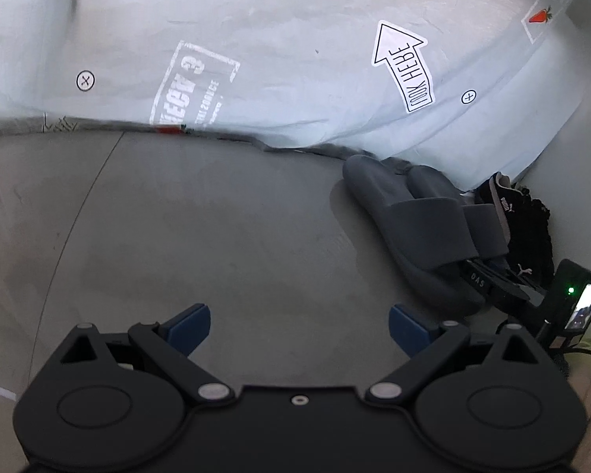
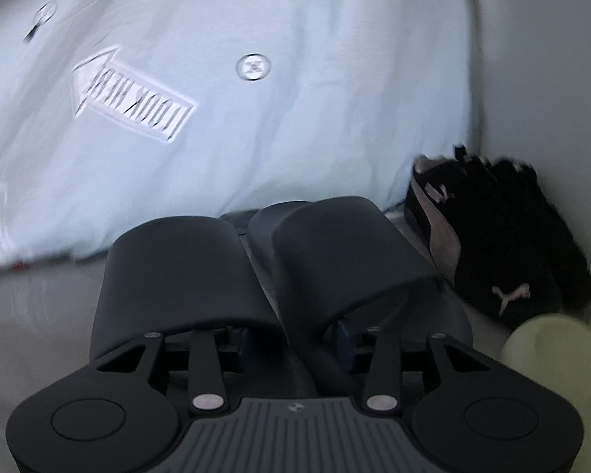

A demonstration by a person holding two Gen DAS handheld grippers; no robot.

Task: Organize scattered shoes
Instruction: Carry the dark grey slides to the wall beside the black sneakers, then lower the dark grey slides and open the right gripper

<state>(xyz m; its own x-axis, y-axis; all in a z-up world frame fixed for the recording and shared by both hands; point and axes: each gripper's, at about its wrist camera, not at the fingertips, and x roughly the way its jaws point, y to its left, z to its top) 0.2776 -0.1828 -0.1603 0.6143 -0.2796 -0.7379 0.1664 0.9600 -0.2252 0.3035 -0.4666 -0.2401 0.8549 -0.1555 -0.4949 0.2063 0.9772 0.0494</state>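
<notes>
Closest to the lens in the right wrist view is the right claw (image 2: 291, 341), its blue fingers reaching in under the straps of the two grey slides (image 2: 268, 272) from the heel end. One finger sits inside each slide, so the inner walls of the pair lie between them; whether the fingers actually press on those walls I cannot tell. The slides lie side by side on the floor (image 1: 201, 220), their long axes running straight ahead of the claw toward the pale blue sheet (image 2: 256, 126), toes at its hem. Just right of the slides, against the wall, is the black Puma sneaker pair (image 2: 500, 244), and nearer than those a pale yellow-green shape (image 2: 547, 343), too blurred to name.

The left claw (image 1: 299, 329) is wide open and empty over bare floor, the slides (image 1: 409, 228) well off to its right.

The right hand is far nearer; any straightening of the slides probably falls to it.
</notes>
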